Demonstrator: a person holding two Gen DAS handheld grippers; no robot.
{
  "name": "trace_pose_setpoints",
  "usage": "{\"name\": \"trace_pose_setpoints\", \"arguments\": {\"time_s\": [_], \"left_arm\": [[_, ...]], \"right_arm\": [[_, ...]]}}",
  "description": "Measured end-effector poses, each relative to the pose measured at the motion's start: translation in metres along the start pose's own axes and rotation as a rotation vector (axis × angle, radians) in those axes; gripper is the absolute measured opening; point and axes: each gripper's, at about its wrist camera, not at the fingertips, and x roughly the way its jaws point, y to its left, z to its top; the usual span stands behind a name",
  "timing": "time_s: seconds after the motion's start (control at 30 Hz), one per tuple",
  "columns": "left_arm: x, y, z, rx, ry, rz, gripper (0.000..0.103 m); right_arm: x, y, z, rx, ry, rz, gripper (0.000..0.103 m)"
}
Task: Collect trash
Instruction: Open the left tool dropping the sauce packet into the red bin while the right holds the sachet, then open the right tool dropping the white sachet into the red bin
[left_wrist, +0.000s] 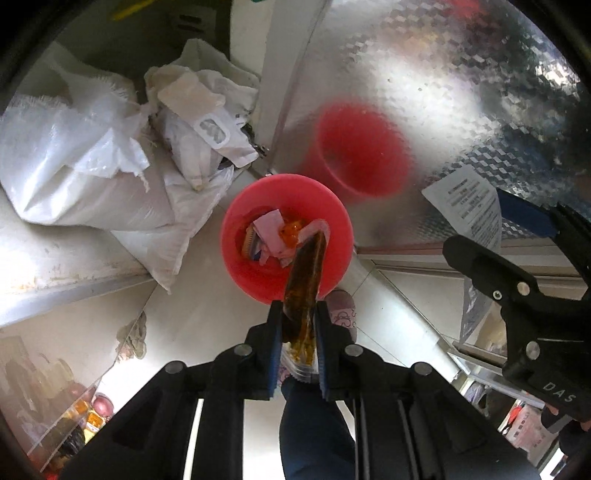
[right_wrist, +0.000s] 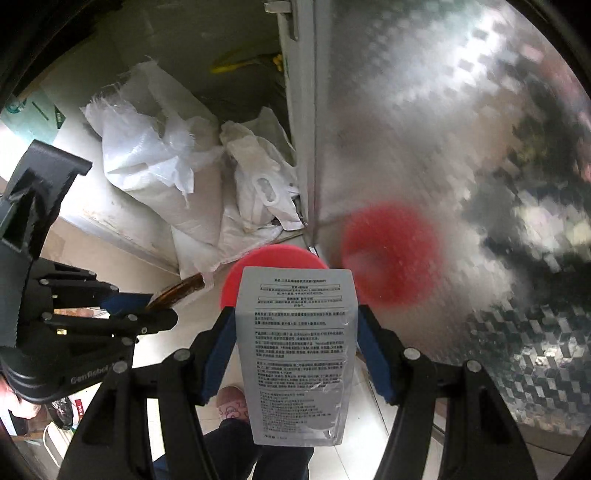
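Observation:
A round red bin (left_wrist: 236, 269) stands on the pale floor below me, with several wrappers (left_wrist: 271, 236) lying inside. My left gripper (left_wrist: 298, 308) points down over its near rim, shut on a brown sauce packet (left_wrist: 304, 280) whose far end hangs above the bin's opening. My right gripper (right_wrist: 295, 314) is shut on a flat silver pouch (right_wrist: 299, 350) printed with black text, which hides most of the bin (right_wrist: 273, 258) in that view. The left gripper (right_wrist: 147, 310) with its brown packet (right_wrist: 181, 290) shows at the left of the right wrist view. The right gripper's finger (left_wrist: 480, 254) shows at the right edge of the left wrist view.
White woven sacks (left_wrist: 74, 158) and crumpled plastic bags (left_wrist: 207, 122) are piled on the floor to the left of the bin. A shiny patterned metal panel (left_wrist: 461, 92) rises just behind it and mirrors it as a red blur. A person's pink slipper (left_wrist: 343, 314) and jeans leg are beneath me.

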Motion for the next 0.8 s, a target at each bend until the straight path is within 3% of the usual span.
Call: {"name": "trace_pose_setpoints", "arguments": {"time_s": [0.2,0.37,0.53,0.7,0.8], "left_arm": [[-0.006,0.001,0.002,-0.008,0.002,-0.011,0.049],[-0.004,0.007,-0.002,-0.004,0.015,-0.011,0.050],[-0.010,0.022,-0.011,-0.066,-0.006,-0.004,0.053],[-0.012,0.036,-0.021,-0.093,-0.014,0.026,0.076],[-0.015,0.043,-0.027,-0.105,-0.025,0.041,0.082]], "right_arm": [[0.006,-0.006,0.001,0.004,0.013,-0.005,0.061],[0.010,-0.003,0.004,-0.001,0.018,0.007,0.061],[0.016,0.007,0.004,-0.025,0.026,0.027,0.061],[0.022,0.017,0.006,-0.046,0.040,0.050,0.061],[0.027,0.024,0.009,-0.064,0.042,0.063,0.061]]}}
